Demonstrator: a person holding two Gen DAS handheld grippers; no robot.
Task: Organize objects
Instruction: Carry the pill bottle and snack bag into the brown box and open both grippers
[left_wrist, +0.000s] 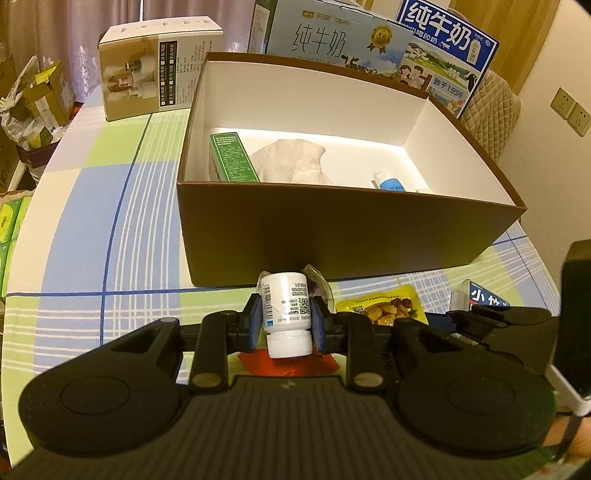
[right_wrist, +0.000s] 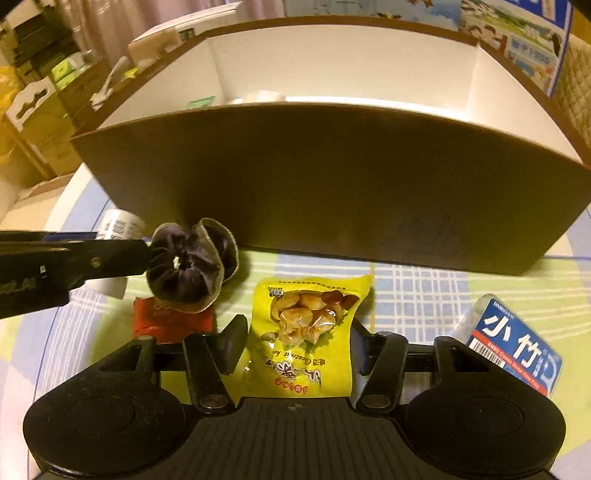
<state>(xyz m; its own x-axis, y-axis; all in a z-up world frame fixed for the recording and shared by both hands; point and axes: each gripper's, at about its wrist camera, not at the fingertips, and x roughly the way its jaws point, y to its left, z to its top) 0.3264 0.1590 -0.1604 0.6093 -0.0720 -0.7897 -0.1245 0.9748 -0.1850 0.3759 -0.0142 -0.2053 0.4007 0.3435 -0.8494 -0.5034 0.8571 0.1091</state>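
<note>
left gripper (left_wrist: 284, 322): blue pads clamped on a white pill bottle (left_wrist: 285, 312), cap toward the camera, base toward the brown box (left_wrist: 332, 236); whether the bottle is clear of the cloth cannot be told. a red packet (left_wrist: 288, 366) lies beneath it and a dark scrunchie (right_wrist: 192, 269) sits just beyond the right pad, near the box wall.

right gripper (right_wrist: 295, 345): jaws spread wide either side of a yellow snack pouch (right_wrist: 308, 332) lying flat on the checked tablecloth (right_wrist: 417, 295); contact cannot be confirmed. a blue box with white characters (right_wrist: 517, 350) lies to its right.

the brown box stands open ahead with a white interior, holding a green carton (left_wrist: 231, 157), a pale cloth (left_wrist: 295, 158) and a white-and-blue tube (left_wrist: 388, 181). milk cartons (left_wrist: 332, 40) stand behind it.
</note>
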